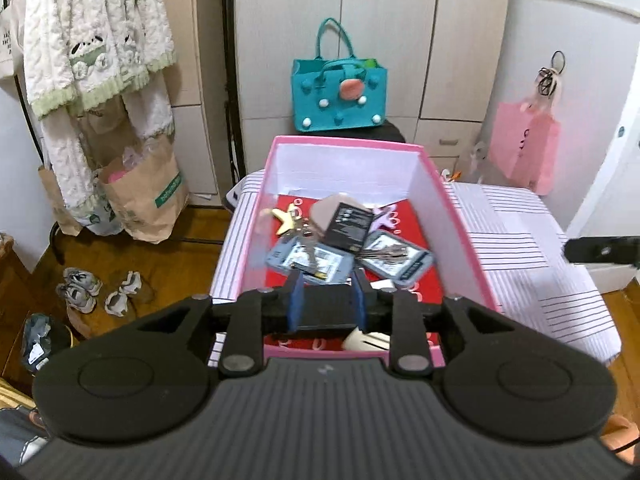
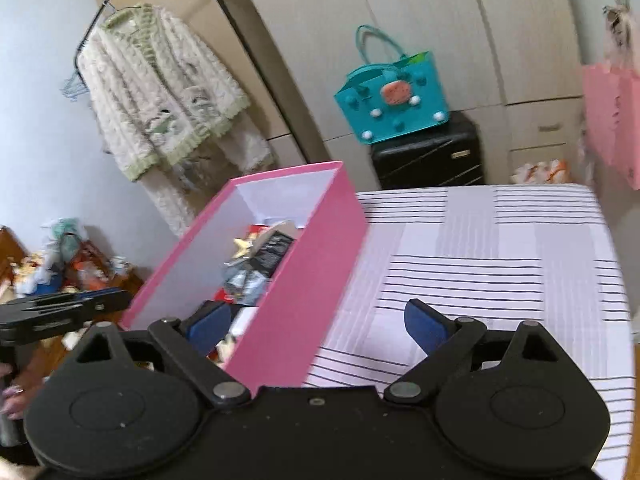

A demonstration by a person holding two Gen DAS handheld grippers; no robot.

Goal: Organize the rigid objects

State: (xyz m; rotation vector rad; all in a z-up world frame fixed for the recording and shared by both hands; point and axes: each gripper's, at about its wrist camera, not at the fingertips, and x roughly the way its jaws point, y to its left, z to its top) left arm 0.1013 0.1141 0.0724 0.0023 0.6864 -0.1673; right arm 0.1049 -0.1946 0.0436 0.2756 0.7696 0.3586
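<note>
A pink box point(image 1: 452, 204) with white inner walls stands on the striped bed. It holds two grey-blue card cases point(image 1: 308, 260), keys point(image 1: 384, 254), a black packet point(image 1: 347, 222), a star charm point(image 1: 282, 218) and a beige piece. My left gripper point(image 1: 326, 304) is over the box's near end, shut on a flat black block point(image 1: 328, 306). My right gripper point(image 2: 320, 324) is open and empty, its fingers straddling the near right wall of the box point(image 2: 296, 292). The left gripper shows at the left edge of the right wrist view point(image 2: 60, 308).
The striped bed cover point(image 2: 500, 264) spreads right of the box. A teal bag point(image 1: 338, 94) sits on a black case point(image 2: 432, 152) before the wardrobe. A pink bag point(image 1: 524, 148) hangs at right. Hanging clothes, paper bags and shoes point(image 1: 80, 288) stand on the floor at left.
</note>
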